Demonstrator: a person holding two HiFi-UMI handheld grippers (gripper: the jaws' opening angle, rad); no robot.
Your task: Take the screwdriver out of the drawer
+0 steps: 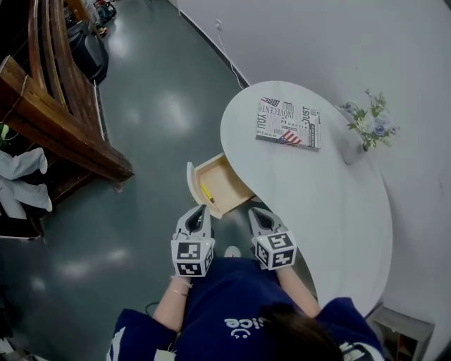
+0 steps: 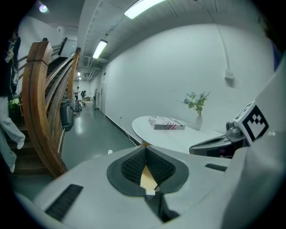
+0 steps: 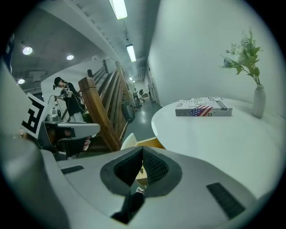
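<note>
The table hides part of the drawer; the screwdriver, perhaps, is a tiny yellow streak.

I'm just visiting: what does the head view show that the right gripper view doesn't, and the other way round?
Only the head view: the slim yellow screwdriver lying inside the open light wooden drawer, seen from above. Only the right gripper view: the long ceiling strip lights and a dark-clothed person standing in the distance. Both: the white oval table, the flag-printed book, the white vase of flowers, a corner of the drawer, and the grey left gripper.
</note>
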